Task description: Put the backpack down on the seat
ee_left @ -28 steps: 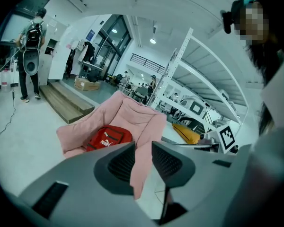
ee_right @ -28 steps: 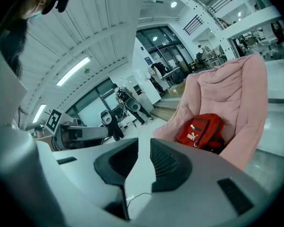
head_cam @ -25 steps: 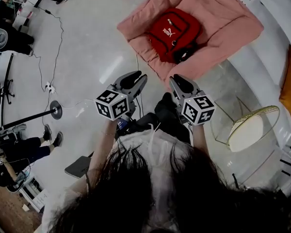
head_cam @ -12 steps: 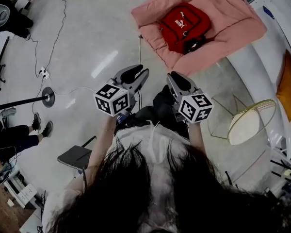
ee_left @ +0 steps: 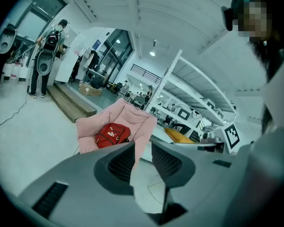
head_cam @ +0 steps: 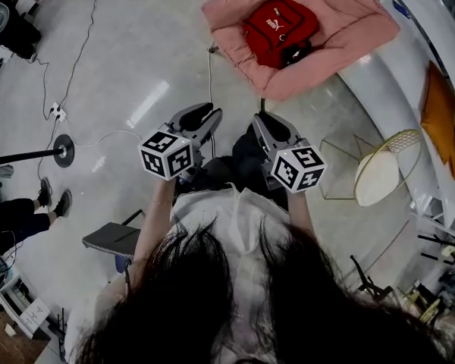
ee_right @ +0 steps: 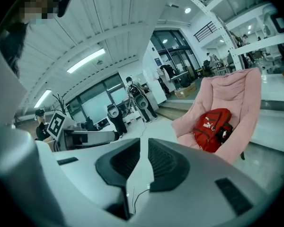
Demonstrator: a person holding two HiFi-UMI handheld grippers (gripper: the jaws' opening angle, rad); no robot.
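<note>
Red backpack (head_cam: pixel 279 30) lies on pink lounge seat (head_cam: pixel 341 21), well ahead, slightly rightward. Right hand-held gripper (head_cam: pixel 264 121) nearer: jaws closing, nothing between. Left hand-held gripper (head_cam: pixel 203 115): jaws slightly apart, empty. Placement looks done.

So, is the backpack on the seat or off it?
On it. The backpack lies in the hollow of the pink seat, and nothing holds it.

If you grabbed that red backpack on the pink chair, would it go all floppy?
Probably floppy: the red backpack looks like soft fabric, slumped into the pink chair. It isn't bulging much, so maybe light, though what's inside is hidden. It likely wouldn't roll, since it lies settled in the cushion.
</note>
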